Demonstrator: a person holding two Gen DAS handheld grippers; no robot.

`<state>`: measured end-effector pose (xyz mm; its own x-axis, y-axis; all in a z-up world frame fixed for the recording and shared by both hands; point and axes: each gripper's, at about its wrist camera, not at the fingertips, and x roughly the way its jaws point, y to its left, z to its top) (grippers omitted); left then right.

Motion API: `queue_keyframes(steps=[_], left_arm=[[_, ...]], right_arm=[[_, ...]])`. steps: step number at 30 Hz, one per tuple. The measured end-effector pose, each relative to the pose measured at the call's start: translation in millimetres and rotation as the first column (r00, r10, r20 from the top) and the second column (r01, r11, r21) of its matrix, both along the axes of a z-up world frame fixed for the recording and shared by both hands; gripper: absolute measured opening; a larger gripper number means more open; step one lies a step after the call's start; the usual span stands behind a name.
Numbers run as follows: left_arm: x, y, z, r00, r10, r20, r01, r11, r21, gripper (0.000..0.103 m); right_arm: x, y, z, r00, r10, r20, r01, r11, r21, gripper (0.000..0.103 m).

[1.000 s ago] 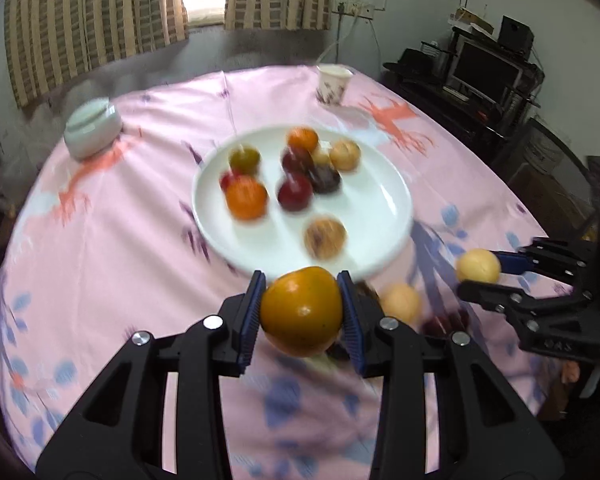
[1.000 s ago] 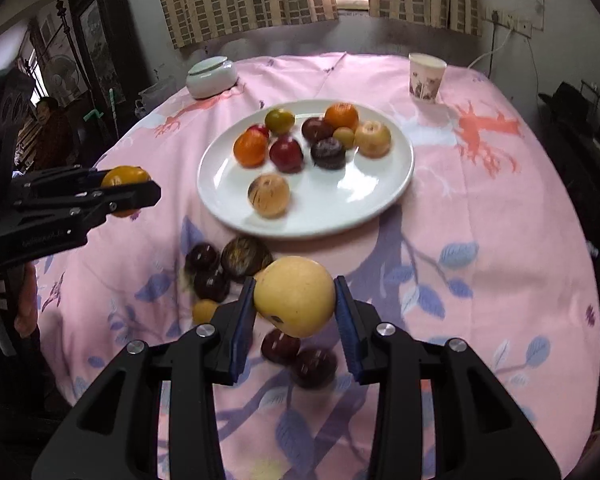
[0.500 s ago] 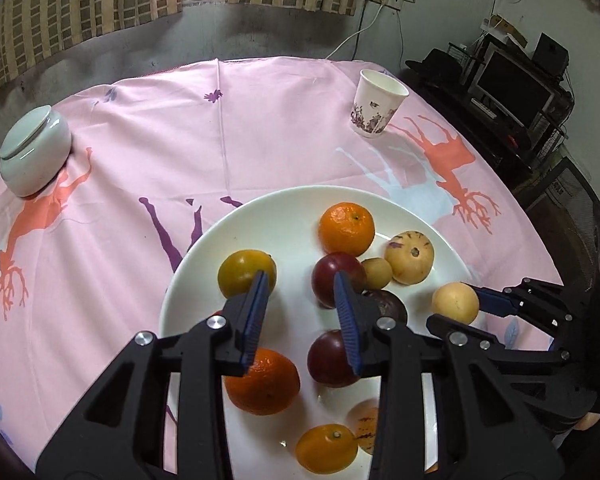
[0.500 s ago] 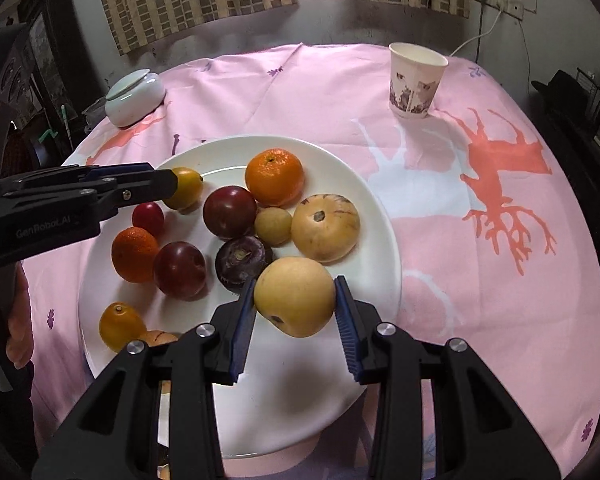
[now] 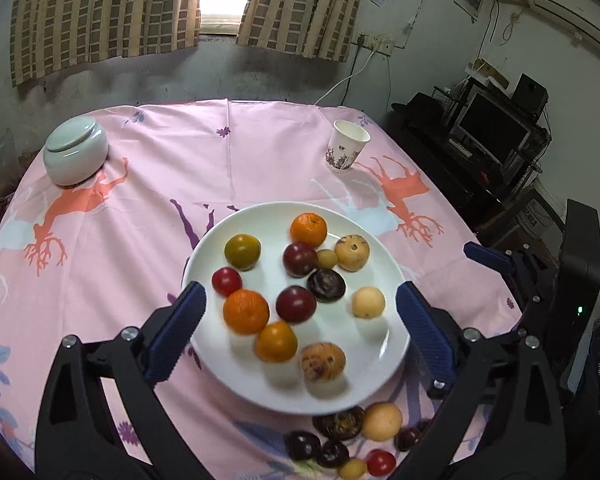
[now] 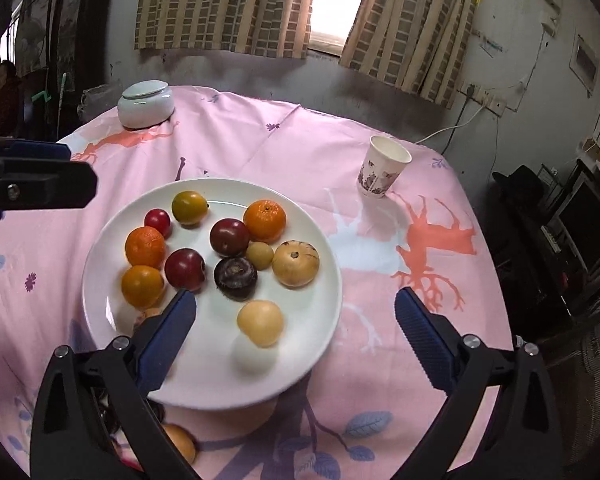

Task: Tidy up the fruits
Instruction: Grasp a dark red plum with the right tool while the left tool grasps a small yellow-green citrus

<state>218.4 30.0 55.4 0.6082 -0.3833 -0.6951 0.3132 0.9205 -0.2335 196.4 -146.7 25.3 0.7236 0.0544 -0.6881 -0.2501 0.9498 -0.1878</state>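
Now both claws spread wide, holding nothing. Left gripper (image 5: 300,320) over near side of plate (image 5: 384,248), fingers straddling it; right gripper (image 6: 296,320) over plate's right half. Yellow fruit (image 6: 260,322) on plate between right gripper's fingers, touching neither. Orange fruit (image 5: 276,341) on plate between left gripper's fingers, just beside mandarin (image 5: 246,311), apart from both pads. Further in: two dark red plums, purple fruit (image 6: 235,273), second mandarin (image 6: 265,220), striped melon-like fruit (image 6: 296,263), small red one, greenish-yellow one, brownish one (image 5: 323,361) at near rim. Off plate on pink cloth (image 5: 148,200): cluster of dark, yellow and red fruits (image 5: 348,440) at near edge. Beyond plate: paper cup (image 6: 383,172) right, lidded white jar (image 5: 76,150) left.
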Motion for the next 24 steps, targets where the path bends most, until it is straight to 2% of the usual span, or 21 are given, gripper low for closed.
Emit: queue_keyframes(steps=[3,5,9,11,14,17,18,19,20,21,22,24], left_arm=[[-43,13,-5,1.0,0.013,-0.007,-0.013,1.0,-0.02,0.101],[-72,20,-17,0.999,0.04,-0.009,-0.04,0.999,0.004,0.101],[-123,27,-53,0.995,0.096,-0.002,-0.096,0.993,0.063,0.101],[-144,30,-70,0.994,0.109,-0.014,-0.108,0.993,0.05,0.101],[-163,31,-88,0.994,0.092,-0.054,-0.091,0.995,0.027,0.101],[-172,26,-95,0.995,0.075,-0.063,-0.071,0.996,0.062,0.101],[-174,24,-95,0.996,0.071,-0.059,-0.067,0.995,0.071,0.101],[-176,22,-94,0.996,0.067,-0.054,-0.062,0.995,0.074,0.101],[-178,20,-94,0.997,0.061,-0.051,-0.057,0.996,0.075,0.101],[-180,19,-94,0.997,0.056,-0.049,-0.052,0.996,0.076,0.101],[-181,18,-94,0.997,0.052,-0.048,-0.048,0.996,0.079,0.101],[-181,16,-94,0.998,0.047,-0.048,-0.043,0.995,0.085,0.101]], right_arm=[[-32,-12,2,1.0,-0.004,-0.013,0.004,0.999,0.039,0.102],[-60,-21,-3,0.999,-0.001,-0.047,0.005,0.996,0.089,0.102],[-115,-34,-21,0.993,0.014,-0.115,0.012,0.974,0.226,0.102],[-137,-35,-31,0.991,0.002,-0.134,0.034,0.963,0.268,0.102],[-156,-39,-45,0.985,-0.032,-0.168,0.081,0.953,0.292,0.102],[-159,-41,-55,0.979,-0.038,-0.198,0.099,0.946,0.31,0.102],[-160,-42,-55,0.983,-0.042,-0.181,0.1,0.94,0.326,0.1],[-163,-44,-55,0.987,-0.048,-0.156,0.1,0.934,0.343,0.095],[-163,-44,-55,0.988,-0.05,-0.145,0.098,0.932,0.349,0.073],[-158,-43,-59,0.986,-0.036,-0.162,0.09,0.935,0.343,0.061],[-155,-42,-64,0.982,-0.022,-0.188,0.086,0.936,0.34,0.054],[-150,-42,-71,0.975,-0.011,-0.222,0.088,0.937,0.338,0.05]])
